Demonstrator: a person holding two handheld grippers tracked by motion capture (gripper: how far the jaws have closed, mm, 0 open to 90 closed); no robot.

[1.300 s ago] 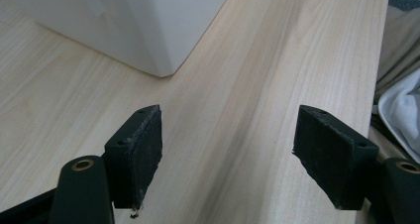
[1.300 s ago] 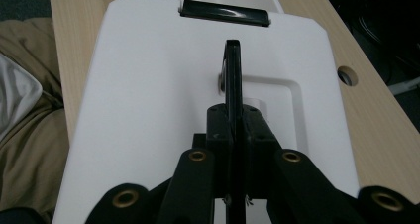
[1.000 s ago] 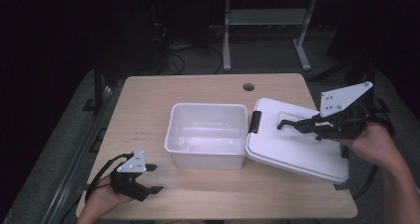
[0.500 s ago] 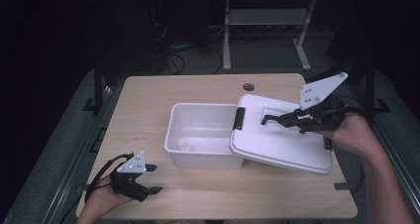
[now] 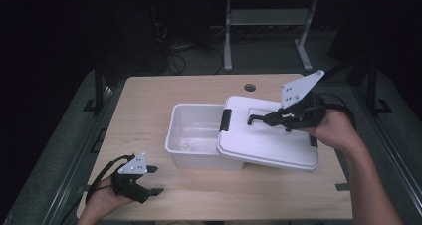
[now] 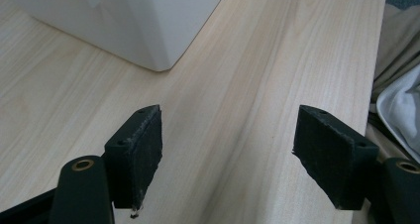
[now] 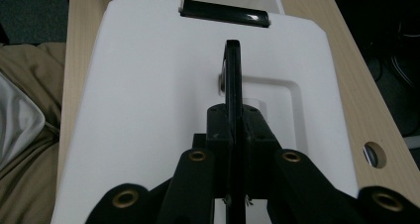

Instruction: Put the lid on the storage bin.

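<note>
My right tongs [image 5: 268,119] pinch the lid's handle [image 7: 232,70], lid [image 5: 268,143] half over the box [image 5: 191,135]; left tongs [image 5: 152,180] spread, near the box's front-left corner.

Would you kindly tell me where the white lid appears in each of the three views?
High view: the white lid lies right of centre, tilted over the white bin, its handle held by the right tongs.
Left gripper view: not in it.
Right gripper view: the lid spreads across the centre.
Shared landmark: the lid's black latch.
</note>
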